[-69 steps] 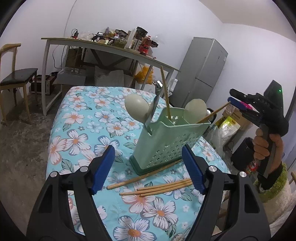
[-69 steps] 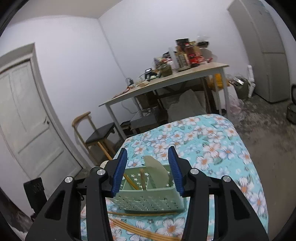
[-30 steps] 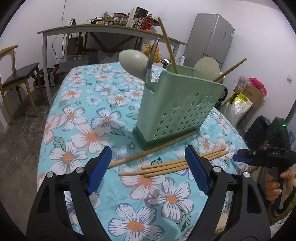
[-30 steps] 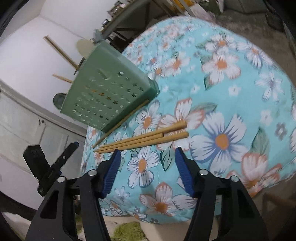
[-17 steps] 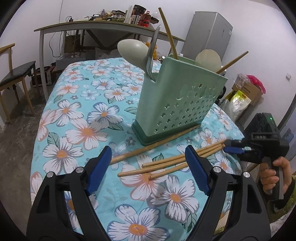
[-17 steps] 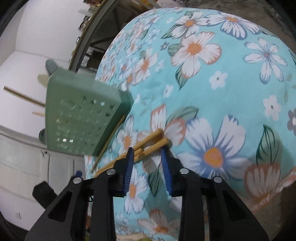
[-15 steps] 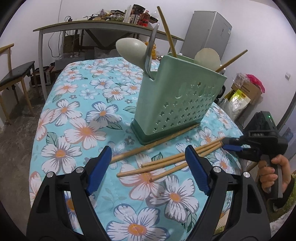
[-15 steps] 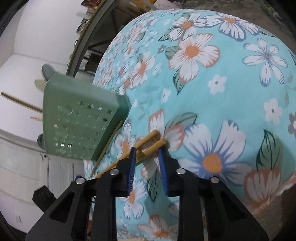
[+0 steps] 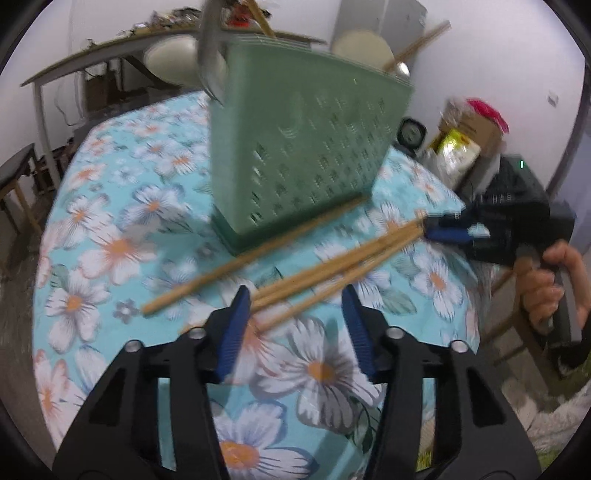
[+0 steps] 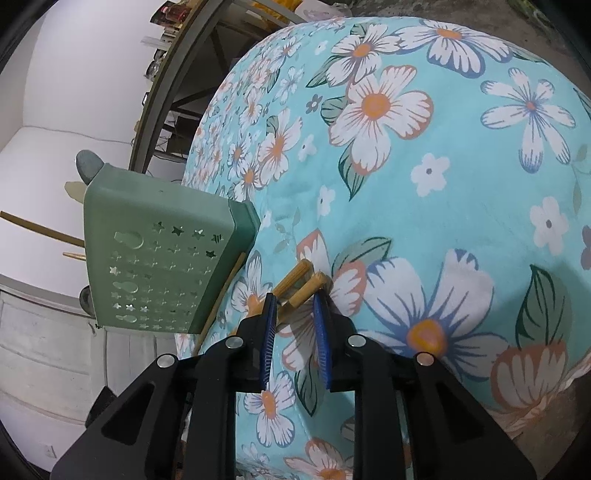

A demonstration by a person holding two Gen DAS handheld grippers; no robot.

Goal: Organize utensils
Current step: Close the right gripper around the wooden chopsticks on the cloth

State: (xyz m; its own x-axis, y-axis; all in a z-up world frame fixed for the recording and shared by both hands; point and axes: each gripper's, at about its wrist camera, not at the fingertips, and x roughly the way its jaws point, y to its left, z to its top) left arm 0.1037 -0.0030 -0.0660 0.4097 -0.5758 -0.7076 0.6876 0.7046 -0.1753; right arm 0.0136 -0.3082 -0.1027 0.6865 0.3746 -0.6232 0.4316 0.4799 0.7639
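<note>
A bundle of wooden chopsticks (image 9: pixel 332 266) lies on the flowered tablecloth (image 9: pixel 110 251) in front of the green utensil holder (image 9: pixel 306 147). My left gripper (image 9: pixel 295 321) hovers low over the bundle's near ends. Its jaws are closing with the sticks between them, the pads not pressing on both sides. My right gripper (image 10: pixel 294 325) is shut on the thick ends of the chopsticks (image 10: pixel 306 282); the left wrist view shows it at the right (image 9: pixel 439 230). One more chopstick (image 9: pixel 251 254) rests against the holder's base. The holder (image 10: pixel 159 258) has spoons and sticks in it.
A person's hand (image 9: pixel 546 291) holds the right gripper beyond the table's right edge. A long cluttered table (image 9: pixel 92 62), a grey fridge (image 9: pixel 380 22) and a chair (image 9: pixel 14 173) stand behind. Bags and boxes (image 9: pixel 465 136) pile up at the right.
My left gripper has dropped toward the chopsticks and its jaws have narrowed around them. My right gripper has shut on the thick ends and has stayed put since.
</note>
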